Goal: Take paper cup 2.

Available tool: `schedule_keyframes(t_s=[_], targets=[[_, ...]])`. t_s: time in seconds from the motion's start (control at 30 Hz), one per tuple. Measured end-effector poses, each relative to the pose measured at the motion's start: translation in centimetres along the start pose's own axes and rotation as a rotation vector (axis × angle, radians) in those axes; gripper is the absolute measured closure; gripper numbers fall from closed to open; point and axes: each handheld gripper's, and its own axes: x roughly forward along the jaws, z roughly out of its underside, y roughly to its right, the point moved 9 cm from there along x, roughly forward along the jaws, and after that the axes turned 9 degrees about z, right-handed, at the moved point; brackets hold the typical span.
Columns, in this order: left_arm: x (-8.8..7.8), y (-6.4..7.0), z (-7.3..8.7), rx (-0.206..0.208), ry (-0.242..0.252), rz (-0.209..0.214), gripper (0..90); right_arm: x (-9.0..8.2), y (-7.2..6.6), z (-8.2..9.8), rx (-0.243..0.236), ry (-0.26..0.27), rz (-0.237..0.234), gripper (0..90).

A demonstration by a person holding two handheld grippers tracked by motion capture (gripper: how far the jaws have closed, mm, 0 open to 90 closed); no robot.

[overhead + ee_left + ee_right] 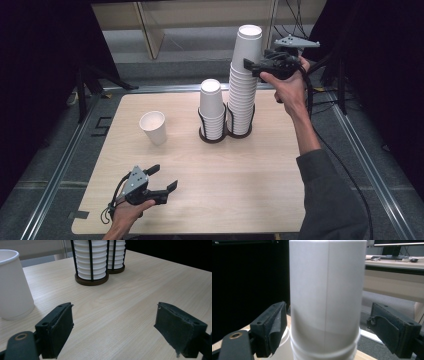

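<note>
The right gripper is sitting high beside the tall cup stack, its jaws spread to either side of the top cup without gripping it. The left gripper is resting low over the table, jaws spread and holding nothing. A single cup is standing apart, left of the short stack.
</note>
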Motion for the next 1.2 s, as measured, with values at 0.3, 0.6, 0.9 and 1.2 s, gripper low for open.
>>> schedule_keyframes(t_s=[0.3, 0.6, 0.9, 1.2], targets=[[0.1, 0.2, -0.1, 0.004, 0.014, 0.010, 14.3, 2.3, -0.6, -1.1, 0.011, 0.000, -0.005, 15.2], [0.1, 0.3, 0.0, 0.010, 0.011, 0.013, 14.3, 3.5, -0.6, -1.1, 0.041, -0.012, -0.001, 14.4], [0.0, 0.3, 0.1, 0.013, -0.006, 0.009, 14.3, 3.3, -0.6, -1.8, 0.044, 0.005, -0.001, 16.9], [0.0, 0.3, 0.0, 0.017, 0.000, 0.016, 14.2, 2.2, -0.9, -4.5, 0.053, 0.050, 0.016, 17.2]])
